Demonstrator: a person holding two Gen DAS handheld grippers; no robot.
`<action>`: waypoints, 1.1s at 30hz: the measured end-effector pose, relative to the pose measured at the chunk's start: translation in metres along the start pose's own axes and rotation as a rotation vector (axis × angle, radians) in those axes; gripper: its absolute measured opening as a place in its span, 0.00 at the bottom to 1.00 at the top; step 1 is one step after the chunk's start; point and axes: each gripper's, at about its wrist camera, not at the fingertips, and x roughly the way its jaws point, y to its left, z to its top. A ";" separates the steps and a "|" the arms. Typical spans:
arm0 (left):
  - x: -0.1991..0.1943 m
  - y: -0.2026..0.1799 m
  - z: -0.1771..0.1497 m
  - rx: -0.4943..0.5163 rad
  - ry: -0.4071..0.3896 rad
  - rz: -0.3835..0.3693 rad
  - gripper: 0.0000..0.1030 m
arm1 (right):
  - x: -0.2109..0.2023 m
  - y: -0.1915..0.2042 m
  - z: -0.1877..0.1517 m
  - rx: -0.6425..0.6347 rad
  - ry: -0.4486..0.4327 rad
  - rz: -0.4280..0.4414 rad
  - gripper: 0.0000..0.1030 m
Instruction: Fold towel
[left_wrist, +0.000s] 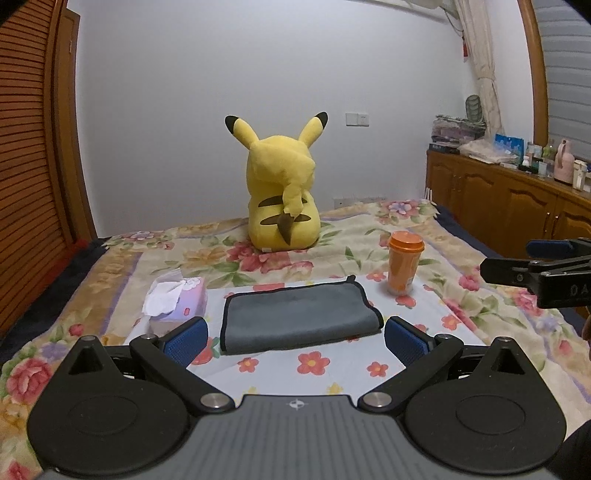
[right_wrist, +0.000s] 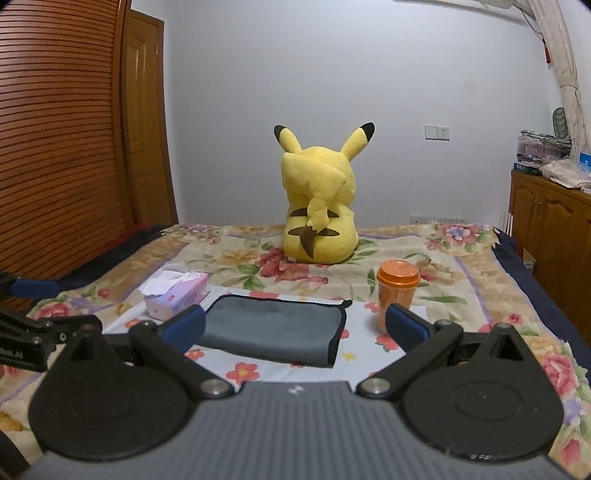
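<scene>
A grey towel (left_wrist: 301, 317) with a black hem lies folded on the floral bedspread, straight ahead in the left wrist view. It also shows in the right wrist view (right_wrist: 273, 328). My left gripper (left_wrist: 295, 338) is open and empty, held just short of the towel's near edge. My right gripper (right_wrist: 295, 326) is open and empty, held back above the bed with the towel between and beyond its fingers. The right gripper shows at the right edge of the left wrist view (left_wrist: 539, 266).
An orange lidded cup (left_wrist: 403, 266) stands right of the towel. A tissue box (left_wrist: 181, 301) lies to its left. A yellow plush toy (left_wrist: 282, 192) sits behind. A wooden wardrobe (right_wrist: 62, 140) is at the left, a wooden cabinet (left_wrist: 509, 206) at the right.
</scene>
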 end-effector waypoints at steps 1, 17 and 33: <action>-0.001 0.000 -0.002 0.001 0.000 0.002 1.00 | -0.001 0.001 -0.001 0.000 0.000 0.000 1.00; 0.002 0.005 -0.041 -0.041 0.057 0.013 1.00 | -0.003 0.013 -0.035 0.013 0.052 0.003 1.00; 0.010 0.003 -0.076 -0.070 0.121 0.019 1.00 | 0.002 0.020 -0.070 0.032 0.105 0.005 1.00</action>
